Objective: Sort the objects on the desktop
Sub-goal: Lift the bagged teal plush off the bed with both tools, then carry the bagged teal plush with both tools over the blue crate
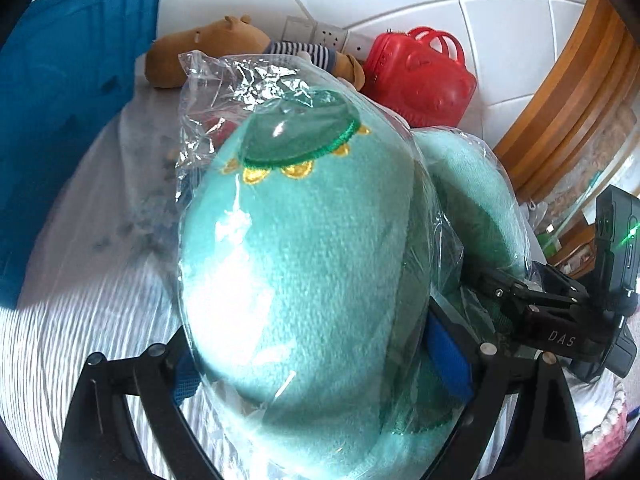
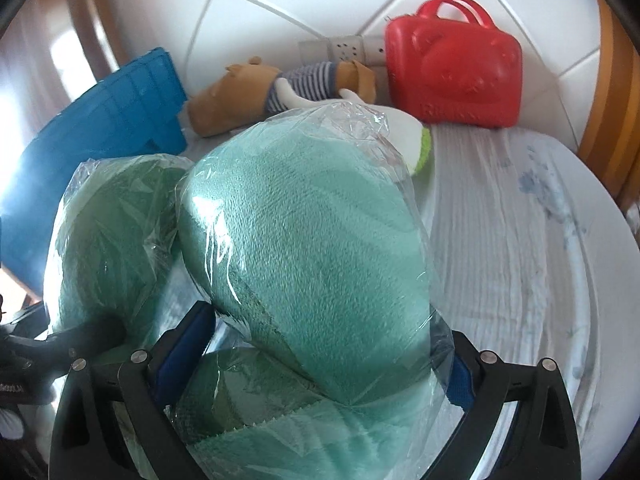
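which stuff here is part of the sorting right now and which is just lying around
In hand:
- bagged green plush, held at both ends
- left gripper
- right gripper

Lying about:
- brown bear toy
- red case
- blue crate
- wall socket

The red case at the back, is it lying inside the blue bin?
No, the red case stands on the table by the tiled wall, far to the right of the blue bin, with a brown stuffed toy between them.
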A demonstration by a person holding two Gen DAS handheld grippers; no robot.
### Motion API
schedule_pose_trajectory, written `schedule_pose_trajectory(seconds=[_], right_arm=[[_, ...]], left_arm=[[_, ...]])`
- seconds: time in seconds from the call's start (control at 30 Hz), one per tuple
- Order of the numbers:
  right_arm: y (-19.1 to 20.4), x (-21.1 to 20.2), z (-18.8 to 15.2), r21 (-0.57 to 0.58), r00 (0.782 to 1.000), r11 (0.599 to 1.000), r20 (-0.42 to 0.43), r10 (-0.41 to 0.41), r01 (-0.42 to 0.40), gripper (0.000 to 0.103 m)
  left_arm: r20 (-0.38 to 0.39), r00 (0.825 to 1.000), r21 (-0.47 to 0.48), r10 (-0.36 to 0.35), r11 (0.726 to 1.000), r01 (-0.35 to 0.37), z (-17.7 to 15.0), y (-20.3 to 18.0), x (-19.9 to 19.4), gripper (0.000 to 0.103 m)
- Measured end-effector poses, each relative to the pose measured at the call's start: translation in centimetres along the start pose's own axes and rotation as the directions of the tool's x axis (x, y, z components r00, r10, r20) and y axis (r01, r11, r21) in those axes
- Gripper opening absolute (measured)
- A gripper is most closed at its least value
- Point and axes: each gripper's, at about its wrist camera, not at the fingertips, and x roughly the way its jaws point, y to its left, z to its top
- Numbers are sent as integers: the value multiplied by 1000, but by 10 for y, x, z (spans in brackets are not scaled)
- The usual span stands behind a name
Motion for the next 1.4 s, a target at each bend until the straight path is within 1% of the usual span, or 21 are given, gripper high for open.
schedule_pose_trajectory(seconds=[0.17,0.37,0.5,0.6,0.67,0.8,1.0,1.2,1.3,1.4], right_arm=[[8,-11,-6,-47,998,997,12,59,-58,100],[28,-14,-23,-104,992,987,-20,121,-122,100],[43,-20,-30,-131,990,982,-33,135,-138,100],[58,-28,-32,-150,990,979,-23,137,-139,100],[73,-37,-33,-162,991,977,-7,137,-136,100],[104,-53,-38,-178,990,975,19,141,-136,100],[177,-69,-61,-201,987,969,34,154,-144,100],[247,-81,-80,-213,983,963,51,179,-164,100],[278,-89,-79,-230,978,957,71,198,-177,99],[307,-98,-63,-253,970,948,99,221,-190,99]], left_arm=[[39,998,-36,52,998,-51,-20,0,-26,95],[37,994,-108,104,989,-100,-54,9,-44,95],[47,993,-136,107,986,-100,-67,17,-57,95],[67,992,-144,106,985,-95,-72,23,-70,95],[86,991,-141,102,986,-89,-77,34,-86,95],[124,988,-136,96,988,-79,-88,58,-120,95],[146,984,-139,107,987,-86,-115,112,-171,95],[173,977,-134,126,986,-103,-134,158,-216,95],[203,969,-139,140,984,-112,-135,181,-244,95],[234,961,-141,144,984,-113,-127,198,-268,95]])
